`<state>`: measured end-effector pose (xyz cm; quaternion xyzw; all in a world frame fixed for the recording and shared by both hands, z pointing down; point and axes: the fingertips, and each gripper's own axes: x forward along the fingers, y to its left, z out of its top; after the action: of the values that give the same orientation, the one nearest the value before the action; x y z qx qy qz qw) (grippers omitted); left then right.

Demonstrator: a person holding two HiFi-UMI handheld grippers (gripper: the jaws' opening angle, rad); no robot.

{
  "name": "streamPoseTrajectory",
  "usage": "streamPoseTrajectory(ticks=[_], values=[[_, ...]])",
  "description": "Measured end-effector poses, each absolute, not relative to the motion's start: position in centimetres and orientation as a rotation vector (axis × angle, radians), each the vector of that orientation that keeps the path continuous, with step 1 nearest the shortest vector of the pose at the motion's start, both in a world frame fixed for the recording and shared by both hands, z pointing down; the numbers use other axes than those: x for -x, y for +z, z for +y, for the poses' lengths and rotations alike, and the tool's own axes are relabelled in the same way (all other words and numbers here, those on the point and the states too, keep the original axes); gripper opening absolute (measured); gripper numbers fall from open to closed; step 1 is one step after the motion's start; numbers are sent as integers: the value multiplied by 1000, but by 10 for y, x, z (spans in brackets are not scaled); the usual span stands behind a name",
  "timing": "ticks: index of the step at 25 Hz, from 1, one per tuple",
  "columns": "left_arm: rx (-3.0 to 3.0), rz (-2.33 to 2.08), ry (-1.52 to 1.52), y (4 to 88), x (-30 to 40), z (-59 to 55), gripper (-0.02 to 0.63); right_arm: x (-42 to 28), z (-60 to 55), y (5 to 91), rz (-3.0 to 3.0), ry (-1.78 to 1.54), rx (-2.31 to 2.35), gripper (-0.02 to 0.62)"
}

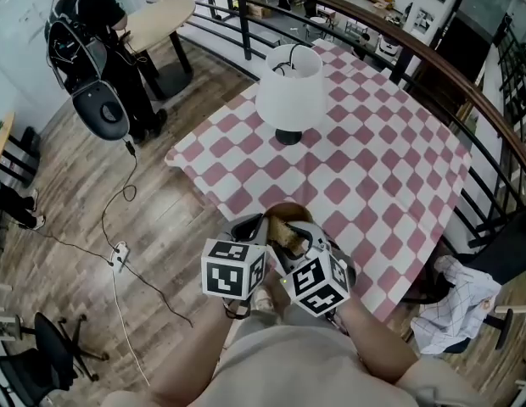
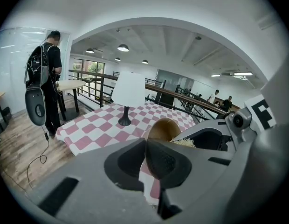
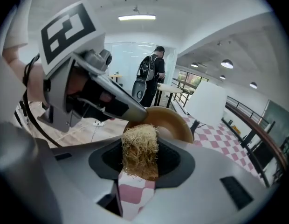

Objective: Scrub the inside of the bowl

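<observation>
Two downward-tilted grippers side by side: left gripper tight on bowl rim, right gripper tight on fibrous scrubber.

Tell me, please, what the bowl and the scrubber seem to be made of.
The bowl looks like wood or bamboo, though brown plastic is possible: warm tan, smooth, matt, with a thin rim. The scrubber looks like a plant-fibre pad, perhaps loofah: pale straw colour, coarse tangled strands, frayed edges.

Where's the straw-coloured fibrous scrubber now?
The scrubber sits mid right gripper view, clamped in the right gripper, at the brown wooden bowl the left gripper holds.
</observation>
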<state>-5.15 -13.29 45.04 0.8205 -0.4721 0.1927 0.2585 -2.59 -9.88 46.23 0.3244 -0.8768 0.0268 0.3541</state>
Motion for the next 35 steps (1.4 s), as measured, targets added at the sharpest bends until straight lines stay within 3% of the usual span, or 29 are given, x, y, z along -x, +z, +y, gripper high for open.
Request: streamPoseTrajectory(ticks=[15,35], values=[[-2220,-1267,593,455,52,-134,21,36,-118,450,-2319,26,-829,158],[-2293,-1220,639,448,44,-145,20,-7,-140,441,-2269,51,-1023,153]])
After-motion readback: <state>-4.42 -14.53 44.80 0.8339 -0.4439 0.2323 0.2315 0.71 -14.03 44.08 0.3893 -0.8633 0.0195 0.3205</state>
